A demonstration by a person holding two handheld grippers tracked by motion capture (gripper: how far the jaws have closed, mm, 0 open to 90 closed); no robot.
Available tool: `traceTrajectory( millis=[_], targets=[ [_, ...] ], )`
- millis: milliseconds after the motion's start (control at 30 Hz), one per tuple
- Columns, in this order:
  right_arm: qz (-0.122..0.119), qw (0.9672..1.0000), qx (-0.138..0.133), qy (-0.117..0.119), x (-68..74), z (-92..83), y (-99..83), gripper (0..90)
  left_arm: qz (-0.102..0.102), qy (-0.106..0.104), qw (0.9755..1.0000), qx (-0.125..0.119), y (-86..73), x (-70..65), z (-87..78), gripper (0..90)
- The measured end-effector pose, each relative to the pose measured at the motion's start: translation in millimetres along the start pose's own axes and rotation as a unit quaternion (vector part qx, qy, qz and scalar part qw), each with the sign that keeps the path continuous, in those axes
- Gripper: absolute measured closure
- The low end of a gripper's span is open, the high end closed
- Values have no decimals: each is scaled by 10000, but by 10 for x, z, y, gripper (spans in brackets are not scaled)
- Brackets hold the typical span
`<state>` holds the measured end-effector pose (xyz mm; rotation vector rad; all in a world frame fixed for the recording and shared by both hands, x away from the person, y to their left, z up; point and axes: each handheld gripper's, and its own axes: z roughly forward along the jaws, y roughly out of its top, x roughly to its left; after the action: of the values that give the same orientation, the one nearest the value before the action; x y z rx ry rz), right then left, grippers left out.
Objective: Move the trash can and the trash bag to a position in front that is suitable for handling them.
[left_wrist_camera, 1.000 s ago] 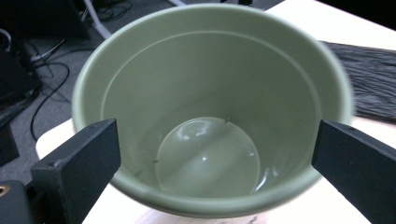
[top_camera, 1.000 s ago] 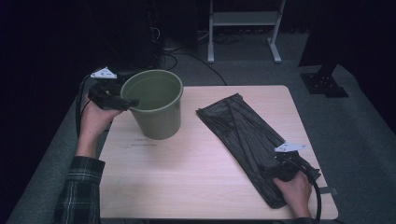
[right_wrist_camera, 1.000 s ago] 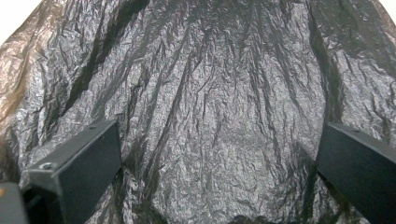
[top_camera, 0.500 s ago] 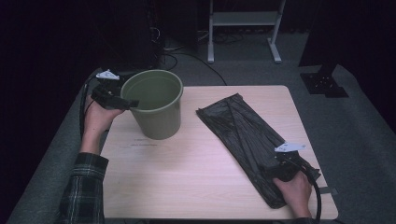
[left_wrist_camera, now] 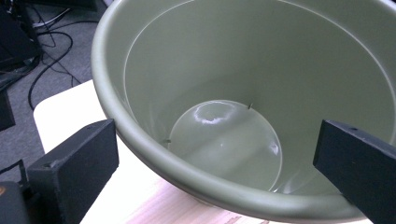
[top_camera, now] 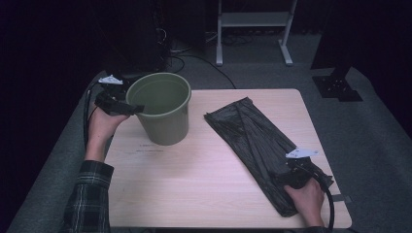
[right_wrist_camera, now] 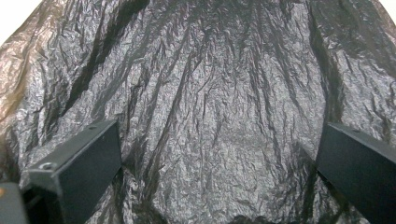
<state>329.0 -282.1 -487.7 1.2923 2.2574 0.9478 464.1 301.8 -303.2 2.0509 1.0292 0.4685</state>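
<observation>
- High view: a green bucket [top_camera: 164, 108] stands upright on the far left part of the table [top_camera: 204, 194]. The left gripper [top_camera: 127, 107], held in the person's left hand [top_camera: 103, 125], sits at the bucket's left rim, its dark tip against the rim's outer edge. A plaid sleeve [top_camera: 90, 198] covers that forearm.
- High view: a black bag [top_camera: 257, 141] lies flat and crumpled on the right half of the table, running on a slant from near the bucket down toward the near right corner. It is apart from the bucket. The right gripper [top_camera: 291, 175] rests on the bag's near end, held by the right hand [top_camera: 304, 199]; its cable [top_camera: 330, 204] loops by the table's edge. Whether these jaws are apart cannot be told here.
- Left gripper view: the jaws stand wide apart and straddle the bucket's [left_wrist_camera: 243, 93] near rim, one jaw outside the wall over the table [left_wrist_camera: 60, 112], the other over the inside. Neither jaw presses on the rim. The bucket is empty, its pale round bottom in plain sight.
- Right gripper view: the jaws are spread wide, low over the wrinkled bag [right_wrist_camera: 210, 107], which stretches between and past them. No fold is pinched between them.
</observation>
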Motion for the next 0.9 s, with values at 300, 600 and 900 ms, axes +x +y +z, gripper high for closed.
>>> traceTrajectory(
  millis=[300, 600, 900],
  targets=[
    [1, 10000, 0, 0, 0, 0, 0, 0, -15, -181, 9998, -101, 12, -56, 37, 0],
    [3, 10000, 0, -2, 1, 0, 0, 0, -51, -265, 9996, -16, 37, -58, 182, 0],
    [1, 10000, -1, -2, 0, 0, 0, 0, 197, -459, 9984, 246, 63, -239, 272, 0]
  ],
)
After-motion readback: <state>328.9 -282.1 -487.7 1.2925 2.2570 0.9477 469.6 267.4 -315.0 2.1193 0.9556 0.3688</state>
